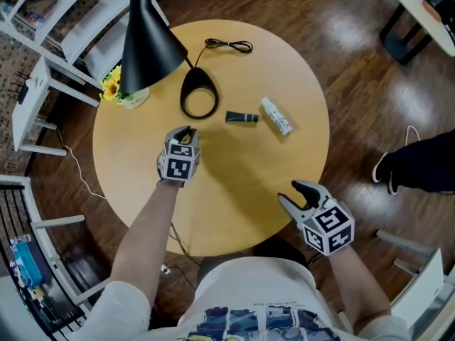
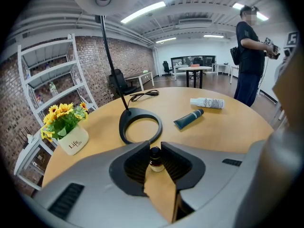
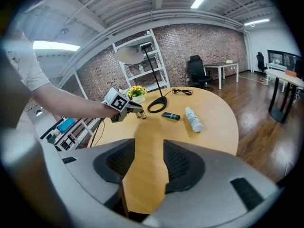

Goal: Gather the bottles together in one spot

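1. left gripper view shows the left gripper [image 2: 153, 148] pinching a small bottle [image 2: 155, 159] with a dark cap. the hold is right at the ends of the jaws, and the bottle stands upright between them.
2. in the head view this gripper hangs over the left-middle of the table [image 1: 234, 212], just on the near side of the ring-shaped lamp base [image 1: 198, 94].
3. the other two things to gather lie on their sides beyond the table's centre, toward the far-right edge. they are a dark tube [image 1: 242, 117] and a white bottle [image 1: 276, 116], near each other but not touching.
4. the right gripper [image 1: 297, 194] hovers at the near-right edge with its jaws spread. the right gripper view shows only bare table between them.
5. my reading is that the small bottle is still to be set beside the tube and the white bottle, so the gathering is not yet done.
6. what could go wrong:
   - the fingertip hold is shallow, so a tilt or a knock against the lamp base could let the small bottle slip out.
   - set down off-level, the narrow bottle may topple.
   - the white bottle lies on its round side, so a nudge from either gripper could roll it toward the far-right edge.
   - the lamp shade overhead hides part of the table, which makes a collision easier.
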{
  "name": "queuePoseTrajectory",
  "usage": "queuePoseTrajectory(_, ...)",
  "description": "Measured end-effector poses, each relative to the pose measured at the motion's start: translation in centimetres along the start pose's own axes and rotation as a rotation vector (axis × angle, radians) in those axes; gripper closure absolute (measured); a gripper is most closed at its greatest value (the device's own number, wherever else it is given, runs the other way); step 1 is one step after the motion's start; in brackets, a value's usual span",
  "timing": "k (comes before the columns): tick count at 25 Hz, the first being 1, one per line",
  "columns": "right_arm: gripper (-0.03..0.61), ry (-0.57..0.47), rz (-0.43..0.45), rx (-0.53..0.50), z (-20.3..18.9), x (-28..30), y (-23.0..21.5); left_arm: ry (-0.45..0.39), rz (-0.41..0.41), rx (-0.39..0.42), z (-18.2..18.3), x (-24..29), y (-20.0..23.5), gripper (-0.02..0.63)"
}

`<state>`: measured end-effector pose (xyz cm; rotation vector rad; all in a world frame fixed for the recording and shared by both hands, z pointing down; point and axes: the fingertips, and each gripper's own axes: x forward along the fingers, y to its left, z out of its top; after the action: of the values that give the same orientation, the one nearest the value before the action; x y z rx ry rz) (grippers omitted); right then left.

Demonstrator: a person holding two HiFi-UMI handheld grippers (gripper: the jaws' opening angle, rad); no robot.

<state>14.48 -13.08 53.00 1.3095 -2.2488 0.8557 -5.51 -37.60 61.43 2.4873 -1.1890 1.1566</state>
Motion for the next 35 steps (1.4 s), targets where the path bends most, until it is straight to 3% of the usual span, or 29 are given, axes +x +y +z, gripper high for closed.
queuePoseTrajectory(13,0.364,0.017,0.002,0.001,-0.5,0.2,0.3,0.007,0.017,0.003,-0.3,-0.1,0.4,0.531)
queuePoseTrajectory(20,0.364,0.020,0.011,-0.009,-0.6,0.4,1.1,-0.048,0.034,0.006,0.9,-1.8,0.9,0.508)
queuePoseTrajectory(28,0.364,0.004,0.039,-0.064,0.2,0.9,4.4,-0.179,0.047,-0.114,1.9,-11.3,0.6,0.508)
queuePoseTrajectory(35,0.364,-0.020,0.047,-0.110,0.7,0.3,9.8,-0.241,0.039,-0.276,-2.6,-23.9,-0.9,0.508)
